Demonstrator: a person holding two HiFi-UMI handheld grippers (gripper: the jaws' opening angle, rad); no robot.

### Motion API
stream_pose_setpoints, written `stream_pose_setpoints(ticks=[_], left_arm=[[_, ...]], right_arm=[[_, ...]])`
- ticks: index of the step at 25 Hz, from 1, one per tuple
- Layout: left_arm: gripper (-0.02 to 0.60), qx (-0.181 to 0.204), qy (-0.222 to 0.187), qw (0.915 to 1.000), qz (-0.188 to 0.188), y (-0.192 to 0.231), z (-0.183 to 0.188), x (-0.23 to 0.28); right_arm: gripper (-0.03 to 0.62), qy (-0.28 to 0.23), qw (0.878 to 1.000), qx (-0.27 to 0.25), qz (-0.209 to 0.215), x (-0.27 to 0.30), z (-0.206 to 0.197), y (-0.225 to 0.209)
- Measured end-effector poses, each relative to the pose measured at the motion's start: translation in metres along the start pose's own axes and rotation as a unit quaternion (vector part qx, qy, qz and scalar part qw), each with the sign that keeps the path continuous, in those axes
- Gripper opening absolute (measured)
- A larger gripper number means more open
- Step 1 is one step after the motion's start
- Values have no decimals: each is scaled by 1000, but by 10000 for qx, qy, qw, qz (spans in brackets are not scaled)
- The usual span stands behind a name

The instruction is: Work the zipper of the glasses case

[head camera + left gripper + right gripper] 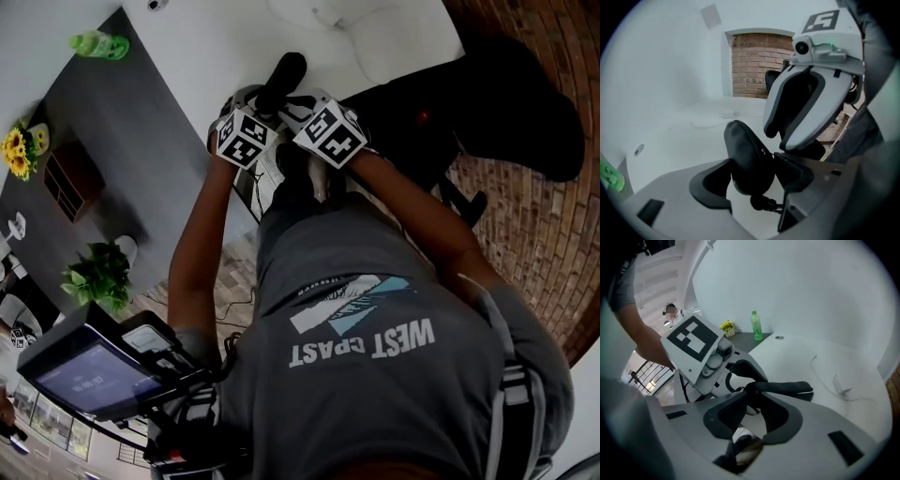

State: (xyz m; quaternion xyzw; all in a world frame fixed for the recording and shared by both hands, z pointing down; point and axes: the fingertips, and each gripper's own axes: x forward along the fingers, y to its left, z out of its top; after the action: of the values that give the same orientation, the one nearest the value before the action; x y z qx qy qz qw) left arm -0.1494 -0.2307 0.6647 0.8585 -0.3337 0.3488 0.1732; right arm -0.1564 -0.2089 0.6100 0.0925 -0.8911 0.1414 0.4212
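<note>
The black zip-up glasses case [747, 157] stands on end between my left gripper's jaws, and my left gripper [754, 177] is shut on it, pads pressing both sides. A small zipper pull [764, 151] shows on the case's right edge. My right gripper [780, 138], in its white shell, hangs just above and to the right of the case. In the right gripper view the case [780, 389] lies across just beyond the tips of my right gripper [752, 417], whose jaws stand open with a gap. The case [283, 77] pokes up above both marker cubes in the head view.
A white table [670, 136] lies under the grippers, with a white cable [839, 385] on it. A green bottle [756, 326] and yellow flowers [726, 327] stand at its far end. A brick wall [750, 65] is beyond. A monitor [89, 375] sits beside the person.
</note>
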Motion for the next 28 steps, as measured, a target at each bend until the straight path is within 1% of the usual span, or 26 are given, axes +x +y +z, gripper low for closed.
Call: stream_pose_setpoints(ticks=[2,4,6,8,9,10,11,12,14,17,19,22,25,26,27,28], left_arm=[[298,73,-148,9999,-8,-3,6,1],[298,180,-121,9998,4,-7,7,3],[298,452,57,9989,139,-8,9,4],[296,846,354,9952,340,-8,13,5],[296,961,475,9934,409,-8,16,6],[296,970,547,9928,445,-9,18,6],[296,895,579,9932,465,-9,21,5],[296,796,591,9939,487,-8,24,4],[284,652,582,9947,542,-6,28,3],[279,415,489,9966,520,-2,30,4],[278,322,480,9972,472,-2,29,5],[275,201,441,9981,374,-3,28,6],[275,-67,351,9991,246,-4,28,7],[275,-88,374,9990,242,-4,27,8],[273,-55,409,9988,261,-3,25,8],[272,-5,429,9987,278,-3,24,9]], right_arm=[[66,141,9997,120,170,5,-8,1],[66,250,9989,300,269,6,-15,-2],[66,349,9976,518,295,7,-19,-8],[66,445,9962,689,305,6,-22,-13],[66,487,9955,751,297,5,-23,-16],[66,521,9952,791,257,3,-23,-19],[63,547,9951,801,187,2,-23,-22],[46,566,9953,780,101,1,-23,-26],[40,562,9962,659,-62,0,-21,-32],[29,514,9981,222,-253,-5,-16,-35],[21,498,9983,-93,-296,-6,-15,-33],[17,469,9972,-507,-288,-6,-18,-31],[14,387,9962,-760,-192,-7,-18,-31],[12,300,9964,-792,-96,-8,-16,-29],[-5,196,9965,-811,16,-10,-14,-27],[-5,120,9964,-834,104,-11,-12,-25]])
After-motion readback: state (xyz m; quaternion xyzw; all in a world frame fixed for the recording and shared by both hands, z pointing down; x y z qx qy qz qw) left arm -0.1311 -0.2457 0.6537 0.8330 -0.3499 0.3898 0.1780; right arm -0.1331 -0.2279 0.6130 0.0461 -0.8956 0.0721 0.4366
